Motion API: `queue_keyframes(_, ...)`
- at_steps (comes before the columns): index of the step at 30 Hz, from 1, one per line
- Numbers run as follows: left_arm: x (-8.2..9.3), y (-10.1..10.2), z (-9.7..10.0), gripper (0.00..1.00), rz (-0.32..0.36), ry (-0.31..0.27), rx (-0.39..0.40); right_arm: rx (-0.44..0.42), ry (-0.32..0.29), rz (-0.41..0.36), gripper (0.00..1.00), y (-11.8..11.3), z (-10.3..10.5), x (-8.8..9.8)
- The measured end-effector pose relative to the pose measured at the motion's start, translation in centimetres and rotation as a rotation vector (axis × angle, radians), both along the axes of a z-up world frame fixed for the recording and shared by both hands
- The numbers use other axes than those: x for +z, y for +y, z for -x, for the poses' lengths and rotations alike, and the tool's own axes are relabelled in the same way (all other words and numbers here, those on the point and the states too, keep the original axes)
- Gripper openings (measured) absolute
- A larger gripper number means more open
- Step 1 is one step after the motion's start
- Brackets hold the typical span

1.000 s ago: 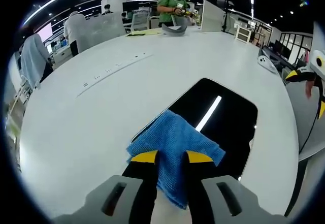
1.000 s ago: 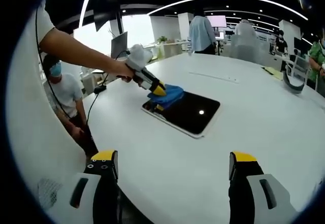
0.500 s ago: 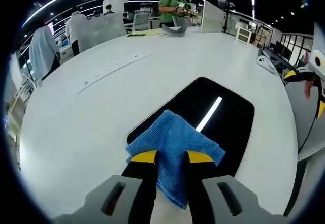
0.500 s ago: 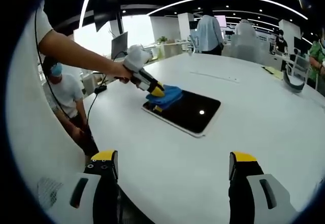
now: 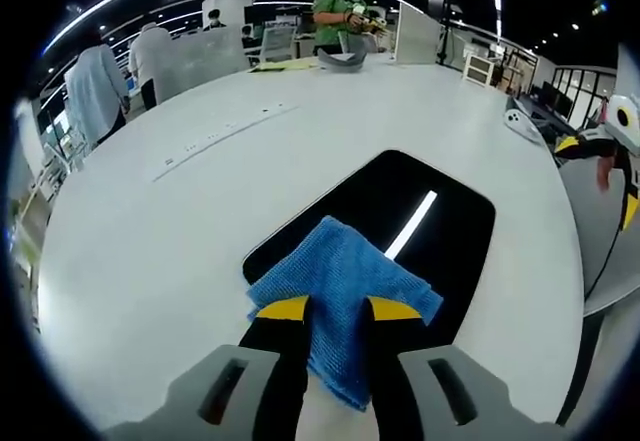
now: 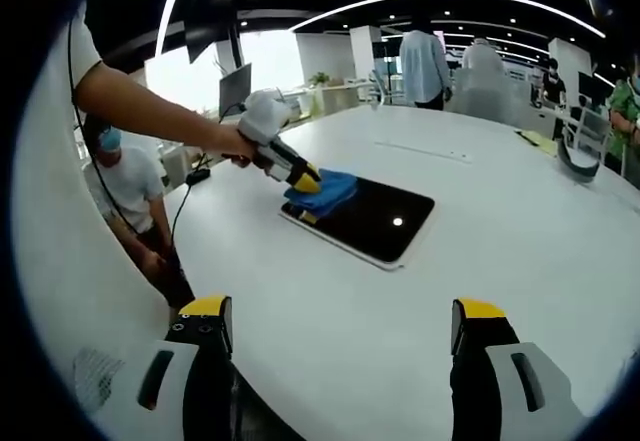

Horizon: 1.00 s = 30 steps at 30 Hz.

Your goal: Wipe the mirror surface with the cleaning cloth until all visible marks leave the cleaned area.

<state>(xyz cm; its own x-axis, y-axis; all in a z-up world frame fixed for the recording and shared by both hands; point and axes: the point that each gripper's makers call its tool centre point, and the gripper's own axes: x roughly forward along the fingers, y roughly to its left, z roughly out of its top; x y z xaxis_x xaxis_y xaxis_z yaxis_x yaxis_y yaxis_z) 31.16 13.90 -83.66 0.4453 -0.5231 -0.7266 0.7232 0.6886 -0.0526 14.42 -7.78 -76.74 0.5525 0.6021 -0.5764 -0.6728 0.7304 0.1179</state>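
Note:
A dark rectangular mirror (image 5: 430, 231) (image 6: 375, 219) lies flat on the white table (image 5: 180, 241), reflecting a ceiling light strip. My left gripper (image 5: 338, 313) is shut on a blue cleaning cloth (image 5: 345, 286), which rests on the mirror's near end. In the right gripper view the left gripper (image 6: 305, 179) presses the cloth (image 6: 325, 189) onto the mirror's left end, held by a person's arm. My right gripper (image 6: 340, 319) stands open over the table's near edge, well short of the mirror, with nothing between its fingers.
A grey curved object (image 6: 575, 161) lies on the table at the far right. A power strip (image 5: 225, 136) is set into the tabletop beyond the mirror. Several people stand or sit around the room; one seated person (image 6: 125, 186) is close to the table's left edge.
The left gripper with the cloth has drawn back slightly toward the mirror's near end. The right gripper has not moved. People in the background have walked on.

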Motion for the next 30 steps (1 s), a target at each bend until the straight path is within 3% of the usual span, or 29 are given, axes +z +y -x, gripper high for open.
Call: queue_keyframes(30, -0.1, 0.2, 2.7, 0.20, 0.017, -0.004, 0.001, 0.008, -0.002, -0.003, 0.90, 0.3, 0.5, 0.0)
